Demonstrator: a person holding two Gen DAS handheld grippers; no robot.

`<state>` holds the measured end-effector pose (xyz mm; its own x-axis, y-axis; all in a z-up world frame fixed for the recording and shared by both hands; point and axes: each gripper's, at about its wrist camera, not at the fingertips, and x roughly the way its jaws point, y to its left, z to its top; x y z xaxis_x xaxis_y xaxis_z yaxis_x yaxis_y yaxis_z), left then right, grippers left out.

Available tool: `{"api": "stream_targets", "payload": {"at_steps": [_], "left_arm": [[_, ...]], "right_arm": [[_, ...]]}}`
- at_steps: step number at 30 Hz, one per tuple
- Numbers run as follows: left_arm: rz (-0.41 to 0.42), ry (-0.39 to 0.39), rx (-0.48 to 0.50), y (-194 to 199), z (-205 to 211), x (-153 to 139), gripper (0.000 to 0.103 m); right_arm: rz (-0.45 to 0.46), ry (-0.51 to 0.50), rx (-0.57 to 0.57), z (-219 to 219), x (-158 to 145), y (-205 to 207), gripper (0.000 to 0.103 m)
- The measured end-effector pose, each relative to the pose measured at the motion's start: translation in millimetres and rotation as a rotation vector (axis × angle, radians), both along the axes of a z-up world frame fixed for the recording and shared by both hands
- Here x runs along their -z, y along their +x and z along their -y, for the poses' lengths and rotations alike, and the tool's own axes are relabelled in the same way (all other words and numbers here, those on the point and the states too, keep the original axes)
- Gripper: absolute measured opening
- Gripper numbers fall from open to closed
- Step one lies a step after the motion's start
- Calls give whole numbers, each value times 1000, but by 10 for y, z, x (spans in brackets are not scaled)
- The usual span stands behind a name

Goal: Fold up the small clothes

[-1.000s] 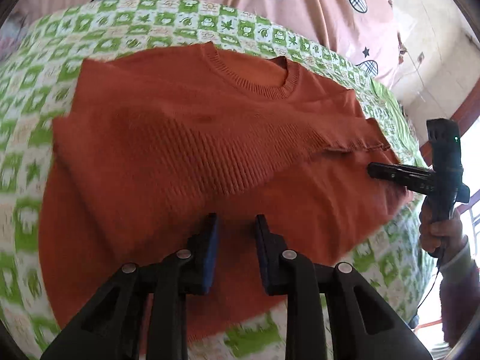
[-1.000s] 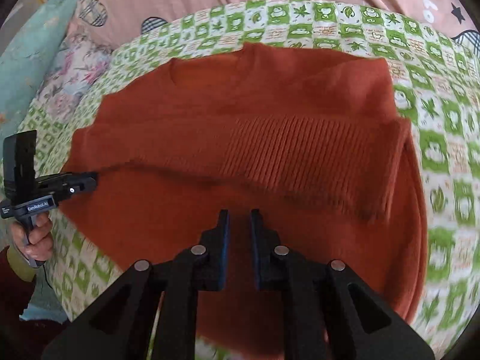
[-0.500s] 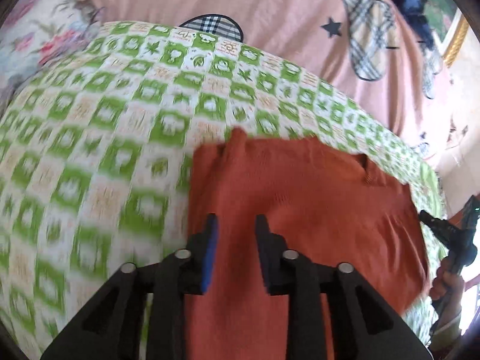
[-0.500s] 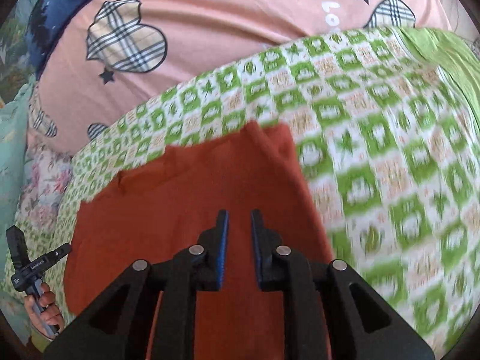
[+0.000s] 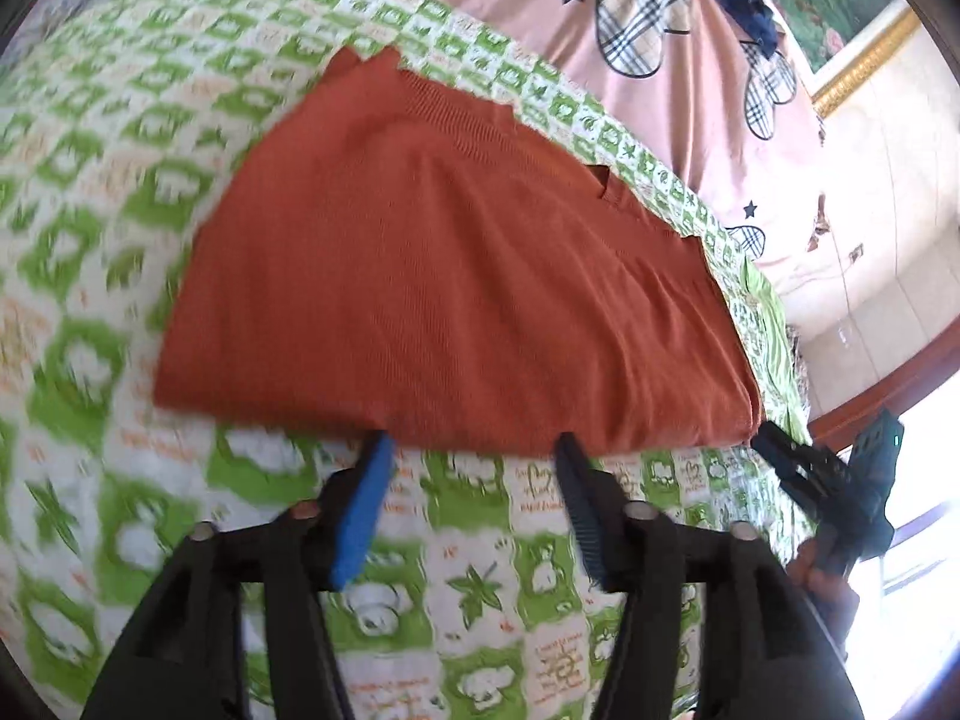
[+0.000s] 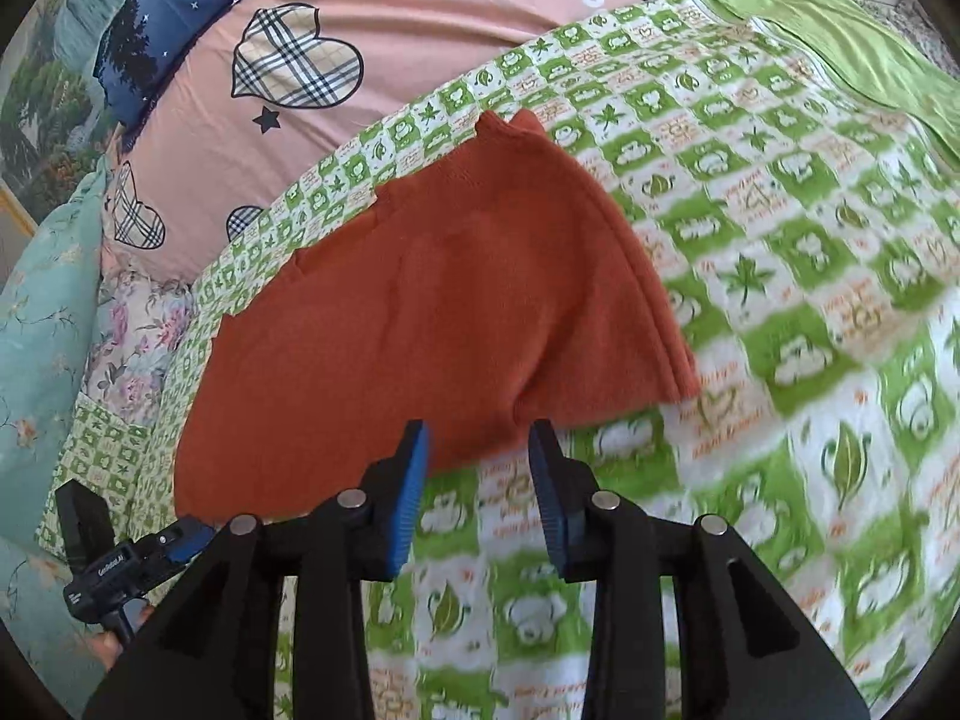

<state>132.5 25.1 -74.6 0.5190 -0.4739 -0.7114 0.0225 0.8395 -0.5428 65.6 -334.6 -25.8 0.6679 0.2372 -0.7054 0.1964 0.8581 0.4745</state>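
Subject item: an orange knit sweater [image 5: 456,276], lying folded into a compact block on a green-and-white checked blanket [image 5: 150,192]. Its folded near edge faces both grippers; stacked layers show along the right-hand edge in the right wrist view [image 6: 654,324]. The neckline side lies at the far edge, toward the pink sheet.

Left gripper [image 5: 474,456]: jaws spread wide, holding nothing, tips just at the sweater's near edge; contact with the fabric cannot be confirmed. Blue pad visible on one finger [image 5: 360,516].

Right gripper [image 6: 480,438]: jaws apart, moderately open, empty, tips at the near edge of the sweater over the blanket. In the left wrist view it sits at the sweater's near right corner [image 5: 780,456], held by the person's hand [image 5: 822,570].

Surroundings: a pink sheet with plaid hearts and stars [image 6: 420,18] beyond the blanket; a dark blue cloth [image 6: 156,42] on it; a pale teal floral pillow [image 6: 42,312] at left; a plain green cloth [image 6: 840,42] at the blanket's far right. Nothing lies between grippers and sweater.
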Motion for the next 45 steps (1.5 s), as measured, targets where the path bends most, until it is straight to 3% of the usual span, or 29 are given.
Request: {"api": "stream_targets", "payload": {"at_steps": [3, 7, 18, 21, 27, 29, 31, 36, 41, 45], "left_arm": [[-25, -63, -16, -28, 6, 84, 74], [-23, -60, -44, 48, 49, 81, 81], [-13, -63, -165, 395, -211, 79, 80], [-7, -50, -200, 438, -288, 78, 74], [-2, 11, -249, 530, -383, 75, 46], [2, 34, -272, 552, -422, 45, 25], [23, 49, -272, 558, -414, -37, 13], [172, 179, -171, 538, 40, -529, 10], [294, 258, 20, 592, 867, -867, 10], [326, 348, 189, 610, 1578, -725, 10]], "right_arm": [[-15, 10, -11, -61, 29, -50, 37], [-13, 25, -25, -131, 37, -54, 39], [6, 35, -64, -228, -44, -21, 44], [7, 36, -67, -202, -58, -3, 44], [10, 45, -75, -178, -75, 63, 44], [18, 47, -84, -153, -100, 99, 44], [28, 58, -97, -101, -127, 148, 44], [16, 113, -104, 153, -189, 378, 44], [17, 187, -182, 283, -332, 722, 46], [-14, 230, -252, 205, -319, 1063, 66]]}}
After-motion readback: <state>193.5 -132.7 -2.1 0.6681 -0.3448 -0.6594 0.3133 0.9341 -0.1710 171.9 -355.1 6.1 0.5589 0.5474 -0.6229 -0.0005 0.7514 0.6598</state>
